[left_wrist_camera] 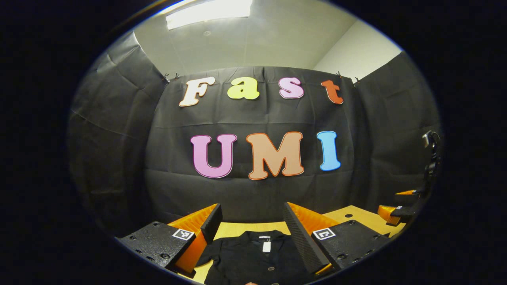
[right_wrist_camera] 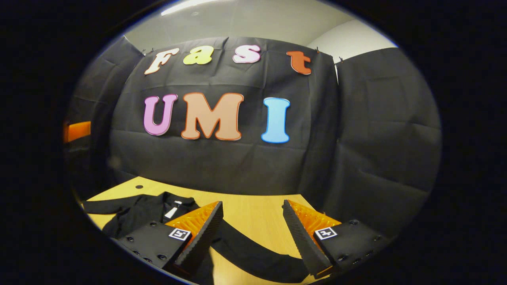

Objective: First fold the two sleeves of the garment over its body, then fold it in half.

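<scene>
You face a black cloth wall (left_wrist_camera: pixel 253 186) hung across the back of the booth, creased and pinned up by small clips (left_wrist_camera: pixel 171 76) along its top edge. More of the same cloth wraps round on both sides of that back wall, closing the booth in. Above the cloth you see a pale ceiling (left_wrist_camera: pixel 253 43) with a bright rectangular light panel (left_wrist_camera: pixel 209 12) set in it, and to the upper right of the cloth a plain white room wall (left_wrist_camera: pixel 352 49). Below the cloth, a light wooden table (right_wrist_camera: pixel 253 209) runs right up to its foot, with a small dark round hole (right_wrist_camera: pixel 139 186) near its far left edge.
</scene>
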Tool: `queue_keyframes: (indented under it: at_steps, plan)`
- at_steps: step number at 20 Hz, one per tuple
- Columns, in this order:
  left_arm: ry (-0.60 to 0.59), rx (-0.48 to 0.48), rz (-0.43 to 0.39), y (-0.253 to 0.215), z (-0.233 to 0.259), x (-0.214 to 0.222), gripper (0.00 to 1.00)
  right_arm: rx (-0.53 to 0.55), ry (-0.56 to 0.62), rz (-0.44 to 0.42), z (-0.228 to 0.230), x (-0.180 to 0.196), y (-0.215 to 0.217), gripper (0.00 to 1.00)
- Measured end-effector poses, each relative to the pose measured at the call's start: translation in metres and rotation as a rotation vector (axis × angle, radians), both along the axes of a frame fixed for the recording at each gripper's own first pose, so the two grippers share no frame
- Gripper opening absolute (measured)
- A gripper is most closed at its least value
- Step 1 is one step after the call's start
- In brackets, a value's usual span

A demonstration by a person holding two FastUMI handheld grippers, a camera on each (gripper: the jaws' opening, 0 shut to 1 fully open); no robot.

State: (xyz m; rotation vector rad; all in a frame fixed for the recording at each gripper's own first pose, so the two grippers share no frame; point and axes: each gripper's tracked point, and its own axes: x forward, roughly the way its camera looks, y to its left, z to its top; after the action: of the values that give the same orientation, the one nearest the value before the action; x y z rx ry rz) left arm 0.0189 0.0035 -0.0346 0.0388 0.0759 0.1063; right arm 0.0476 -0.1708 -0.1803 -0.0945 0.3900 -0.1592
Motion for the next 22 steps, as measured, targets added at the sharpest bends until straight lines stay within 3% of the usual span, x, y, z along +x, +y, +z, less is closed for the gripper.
queue_keyframes:
  at_steps: [6, 13, 17, 20, 22]
  plan:
    - [0.022, 0.026, 0.018, -0.011, -0.006, 0.009, 0.92, -0.042, 0.223, -0.038, -0.094, -0.01, -0.06, 0.99]
    - [0.054, 0.048, 0.045, -0.024, -0.017, 0.016, 0.93, -0.004, 0.491, -0.108, -0.191, -0.044, -0.115, 0.99]
    - [0.076, 0.056, 0.049, -0.034, -0.026, 0.019, 0.93, 0.03, 0.621, -0.154, -0.231, -0.064, -0.139, 0.99]
    - [0.081, 0.063, 0.046, -0.043, -0.027, 0.023, 0.93, 0.08, 0.744, -0.144, -0.254, -0.08, -0.138, 1.0]
    - [0.085, 0.072, 0.046, -0.047, -0.029, 0.026, 0.93, 0.143, 0.725, -0.152, -0.253, -0.074, -0.134, 1.0]
